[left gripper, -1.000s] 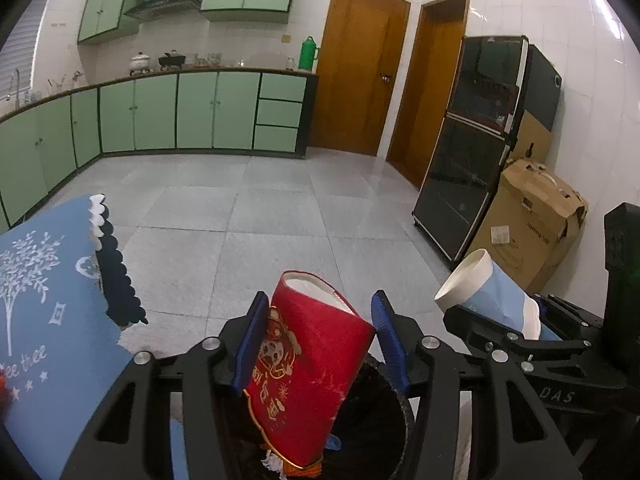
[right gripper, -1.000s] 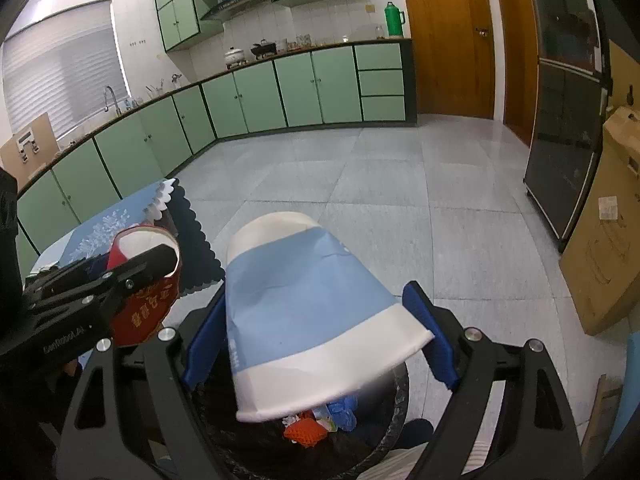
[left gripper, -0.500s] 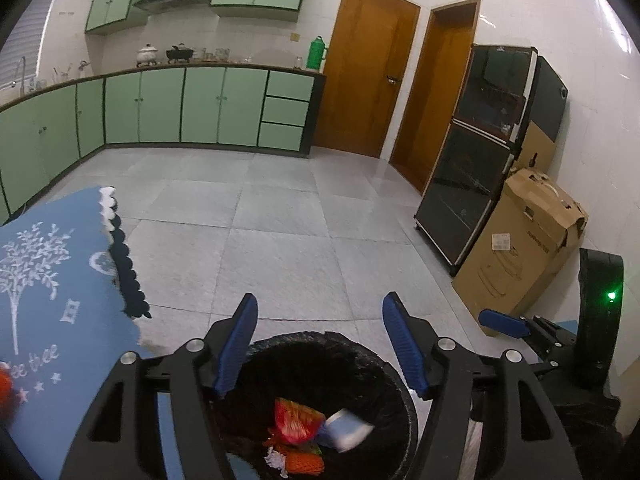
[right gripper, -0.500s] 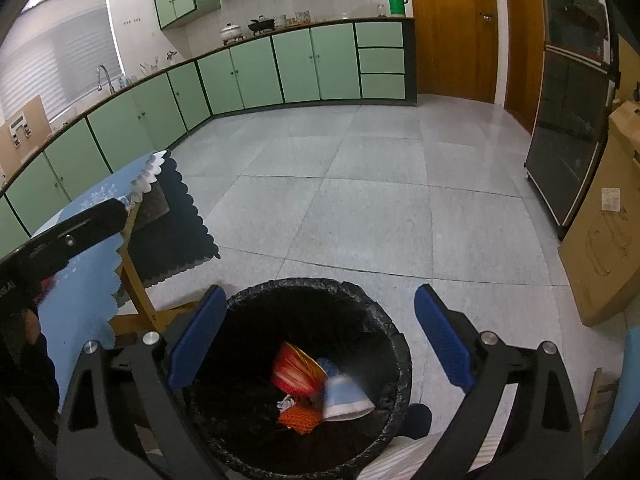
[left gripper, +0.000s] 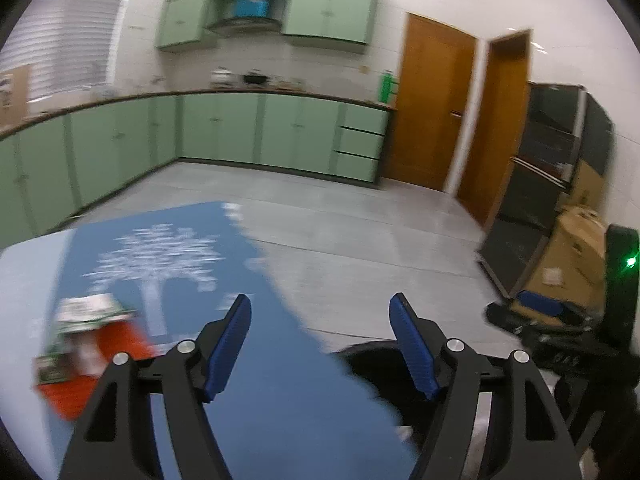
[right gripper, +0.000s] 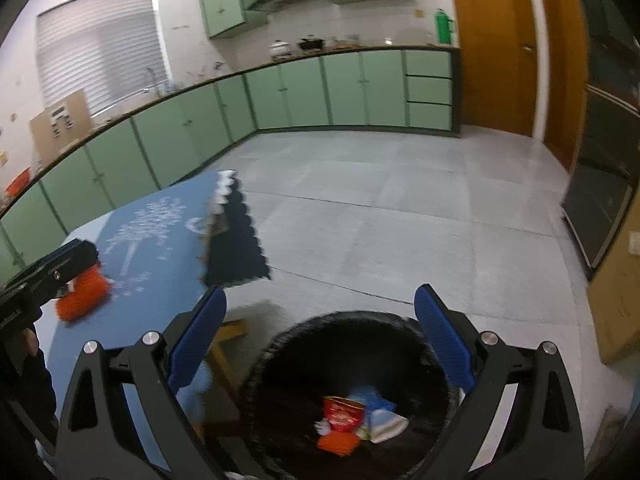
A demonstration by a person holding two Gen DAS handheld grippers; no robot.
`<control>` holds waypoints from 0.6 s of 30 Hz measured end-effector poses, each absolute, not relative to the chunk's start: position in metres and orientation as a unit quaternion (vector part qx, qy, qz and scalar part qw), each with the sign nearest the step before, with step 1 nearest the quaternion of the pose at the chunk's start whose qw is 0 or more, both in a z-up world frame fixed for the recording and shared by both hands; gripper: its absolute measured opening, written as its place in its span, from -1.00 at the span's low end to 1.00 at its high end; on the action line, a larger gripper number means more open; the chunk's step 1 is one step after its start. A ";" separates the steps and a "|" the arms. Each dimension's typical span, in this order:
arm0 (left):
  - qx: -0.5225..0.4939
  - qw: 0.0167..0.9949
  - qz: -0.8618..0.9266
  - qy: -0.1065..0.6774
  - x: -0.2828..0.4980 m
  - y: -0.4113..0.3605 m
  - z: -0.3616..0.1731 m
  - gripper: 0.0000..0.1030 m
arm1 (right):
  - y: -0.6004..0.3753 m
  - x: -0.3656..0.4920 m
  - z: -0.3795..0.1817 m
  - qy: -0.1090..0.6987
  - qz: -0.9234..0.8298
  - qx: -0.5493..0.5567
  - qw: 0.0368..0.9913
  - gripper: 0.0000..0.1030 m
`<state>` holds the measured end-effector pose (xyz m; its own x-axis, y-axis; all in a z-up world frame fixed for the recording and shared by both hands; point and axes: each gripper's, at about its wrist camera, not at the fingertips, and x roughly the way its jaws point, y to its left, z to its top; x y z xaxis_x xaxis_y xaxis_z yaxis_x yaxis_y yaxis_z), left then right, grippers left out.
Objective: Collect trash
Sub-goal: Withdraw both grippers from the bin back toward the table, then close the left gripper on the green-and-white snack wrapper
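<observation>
1. The red paper cup (right gripper: pixel 342 418) and blue-and-white paper cup (right gripper: pixel 384 424) have dropped into the round black bin (right gripper: pixel 280 360). Two pieces are collected.
2. Both the left gripper (left gripper: pixel 320 346) and right gripper (right gripper: pixel 320 342) are now wide apart, holding nothing.
3. Only the left view shows the green-and-white wrapper (left gripper: pixel 86 316) on the blue tablecloth (left gripper: pixel 280 400).

My left wrist view is motion-smeared; the orange-and-green packet with white label (left gripper: pixel 86 344) on the blue tree-print tablecloth (left gripper: pixel 176 264) is too blurred to read; the round black-lined trash bin (left gripper: pixel 368 356) is mostly hidden behind cloth and fingers; in my right view its lower rim (right gripper: pixel 430 350) is cut off, and the crumpled red, white and blue litter (right gripper: pixel 352 420) inside blurs together.
</observation>
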<state>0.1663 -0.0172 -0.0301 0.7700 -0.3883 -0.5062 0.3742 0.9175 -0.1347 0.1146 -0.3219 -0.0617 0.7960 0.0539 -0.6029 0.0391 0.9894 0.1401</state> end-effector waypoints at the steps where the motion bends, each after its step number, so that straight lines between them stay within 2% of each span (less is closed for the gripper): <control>1: -0.014 0.944 -0.188 0.271 0.164 -0.005 -0.030 0.37 | -0.314 0.118 -0.059 0.319 0.011 0.071 0.945 0.79; 10: -0.025 0.959 -0.047 0.277 0.152 0.109 -0.040 0.37 | -0.223 0.151 -0.051 0.316 0.096 0.049 0.943 0.80; 18: -0.028 0.954 -0.016 0.297 0.152 0.146 -0.059 0.37 | -0.170 0.167 -0.058 0.328 0.132 0.040 0.935 0.79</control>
